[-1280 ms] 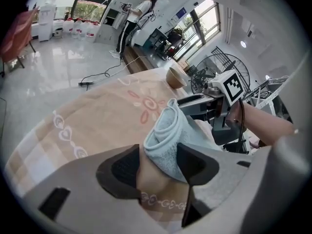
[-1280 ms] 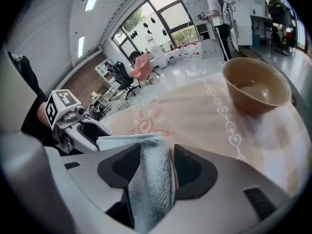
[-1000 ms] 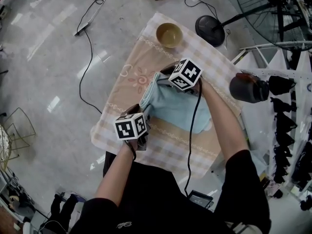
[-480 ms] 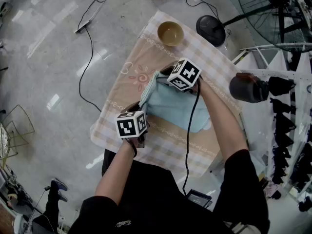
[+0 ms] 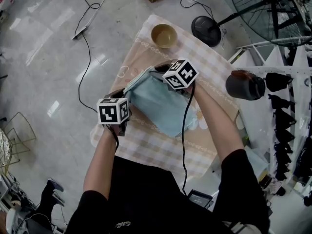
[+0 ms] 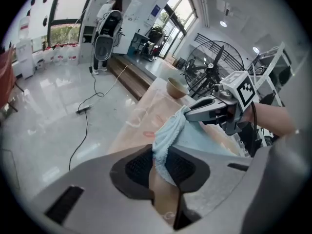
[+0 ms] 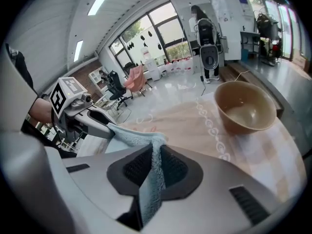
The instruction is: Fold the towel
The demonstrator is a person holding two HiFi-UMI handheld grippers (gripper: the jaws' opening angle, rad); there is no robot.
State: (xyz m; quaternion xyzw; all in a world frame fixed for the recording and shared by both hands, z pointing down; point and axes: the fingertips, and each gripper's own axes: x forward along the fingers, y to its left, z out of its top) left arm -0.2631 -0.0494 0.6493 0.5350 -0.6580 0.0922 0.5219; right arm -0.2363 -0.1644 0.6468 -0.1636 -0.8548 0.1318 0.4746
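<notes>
Towel [image 5: 158,103] inside left hand-held gripper [image 6: 160,165] and right hand-held gripper [image 7: 156,167]

Fan [image 5: 280,11] — cropped by edge, towel [image 5: 157,104] — partly covered

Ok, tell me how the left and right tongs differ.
The left tongs hold a thick bunched wad of the towel; the right tongs pinch a thin flat fold. The left tongs sit nearer the person, the right tongs farther out, nearer the bowl. Both are shut on the same towel edge.
</notes>
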